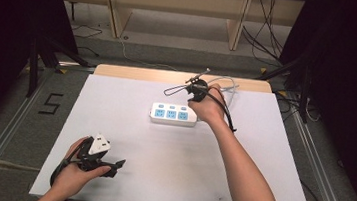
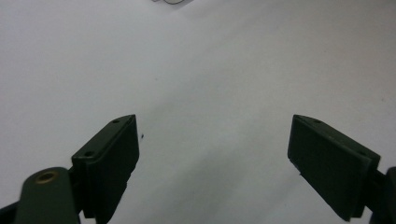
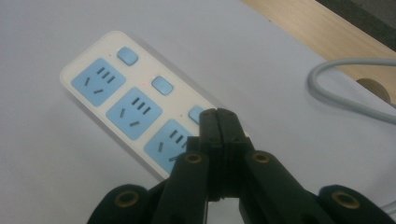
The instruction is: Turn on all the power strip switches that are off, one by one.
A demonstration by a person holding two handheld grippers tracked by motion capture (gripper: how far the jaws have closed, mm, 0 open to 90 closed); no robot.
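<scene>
From above, the right gripper (image 1: 198, 93) is mostly buried under the person's right hand (image 1: 209, 109), so its tips are hard to pick out there; the black cable looping off it crosses the far edge of the white table (image 1: 168, 180). The right gripper view settles it: the two black jaws are pressed flat together with nothing between them, and their tips (image 3: 219, 122) sit right at the third blue switch button (image 3: 196, 113) of the white power strip (image 3: 93, 56). Whether they actually touch that button I cannot tell, since the jaws cover most of it and part of the nearest socket. The other two buttons and the first two blue socket faces are plain to see, with tiny red lights beside the buttons.

The power strip (image 1: 174, 114) lies flat near the middle of the table, a little toward the far side. Its grey cord (image 3: 345, 100) curves away over the wooden strip (image 3: 322, 28) at the back, and its end is cut off.

The left gripper (image 1: 109, 166) rests at the near left corner in the left hand (image 1: 70, 174), well apart from the strip. Its jaws stand wide apart over bare tabletop, holding nothing (image 2: 215, 154). Beyond the table are wooden panels (image 1: 176, 10) and loose cables on the floor.
</scene>
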